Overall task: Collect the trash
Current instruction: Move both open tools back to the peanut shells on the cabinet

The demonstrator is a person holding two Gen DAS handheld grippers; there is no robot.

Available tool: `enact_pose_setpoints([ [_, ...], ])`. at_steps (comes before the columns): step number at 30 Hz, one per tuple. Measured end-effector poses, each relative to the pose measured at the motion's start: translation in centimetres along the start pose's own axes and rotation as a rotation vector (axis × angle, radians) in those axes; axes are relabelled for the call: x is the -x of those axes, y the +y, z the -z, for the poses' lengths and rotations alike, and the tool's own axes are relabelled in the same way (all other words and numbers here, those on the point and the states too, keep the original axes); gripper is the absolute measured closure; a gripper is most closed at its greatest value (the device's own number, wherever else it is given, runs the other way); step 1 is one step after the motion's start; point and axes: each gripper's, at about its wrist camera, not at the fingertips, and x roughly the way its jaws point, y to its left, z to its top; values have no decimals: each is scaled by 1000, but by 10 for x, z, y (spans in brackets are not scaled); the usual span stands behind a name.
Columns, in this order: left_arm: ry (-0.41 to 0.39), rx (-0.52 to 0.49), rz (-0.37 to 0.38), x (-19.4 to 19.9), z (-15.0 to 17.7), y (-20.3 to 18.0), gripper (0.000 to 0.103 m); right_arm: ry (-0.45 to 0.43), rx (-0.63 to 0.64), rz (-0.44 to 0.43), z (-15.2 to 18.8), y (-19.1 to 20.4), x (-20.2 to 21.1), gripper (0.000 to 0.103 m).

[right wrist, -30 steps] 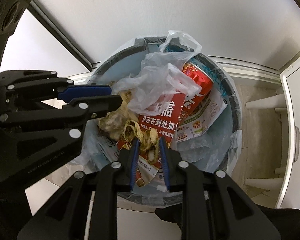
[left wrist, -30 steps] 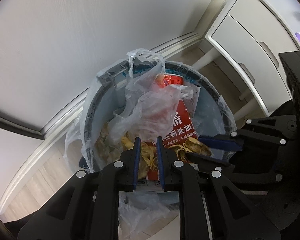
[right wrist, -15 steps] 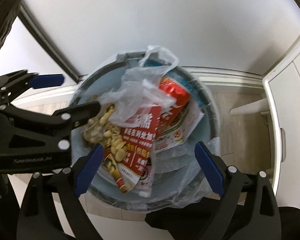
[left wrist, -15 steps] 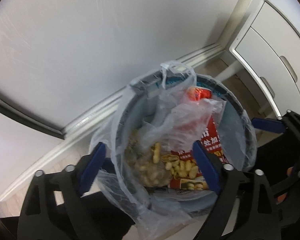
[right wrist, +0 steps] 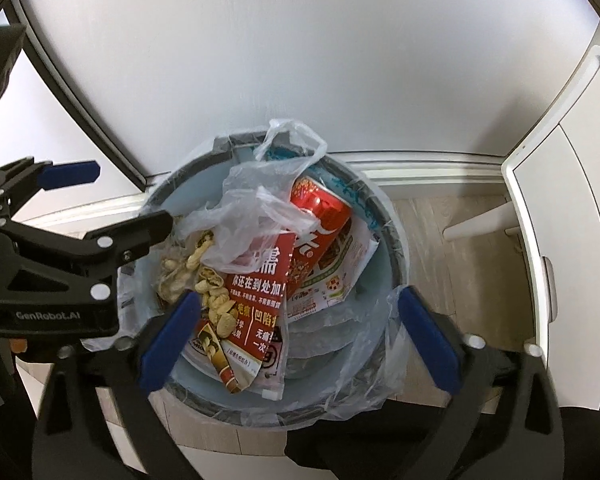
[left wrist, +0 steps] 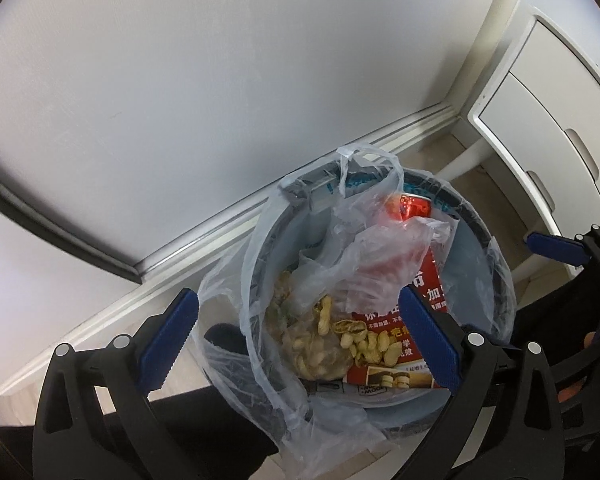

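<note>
Pale blue-grey bin (right wrist: 384, 276) with dark rim, lined in clear film; inside the bin, red can (right wrist: 320, 216) speckled gold, red leaflet (right wrist: 260, 280) with white and yellow characters, tan peanut shells (left wrist: 356, 344), translucent white bag (right wrist: 252, 204); beside the bin, white cabinet (right wrist: 560, 240), pale wood-grain floor (right wrist: 452, 216); blue pads on black grippers

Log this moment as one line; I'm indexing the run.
stage: trash dropped | left gripper: opening, empty | right gripper: opening, empty | bin: peanut shells, red can, leaflets

Peanut shells (left wrist: 332, 340), red can (right wrist: 320, 208) (tilted), in bin (right wrist: 396, 248)
</note>
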Motion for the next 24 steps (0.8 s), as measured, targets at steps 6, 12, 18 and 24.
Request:
enact_pose_setpoints([
  [6,-35,42,-26,15,1,7,6,-44,-61,-14,-1,-7,17,6],
  [12,-65,65,-49,23,-1,10,6,-79,-105,-8,-1,-14,29,6],
  [18,-130,-15,-9,49,-12,-6,6,-187,-123,20,-6,-20,56,6],
  [24,-236,-37,33,89,-42,-19,6,-341,-169,61,-20,-41,111,6],
])
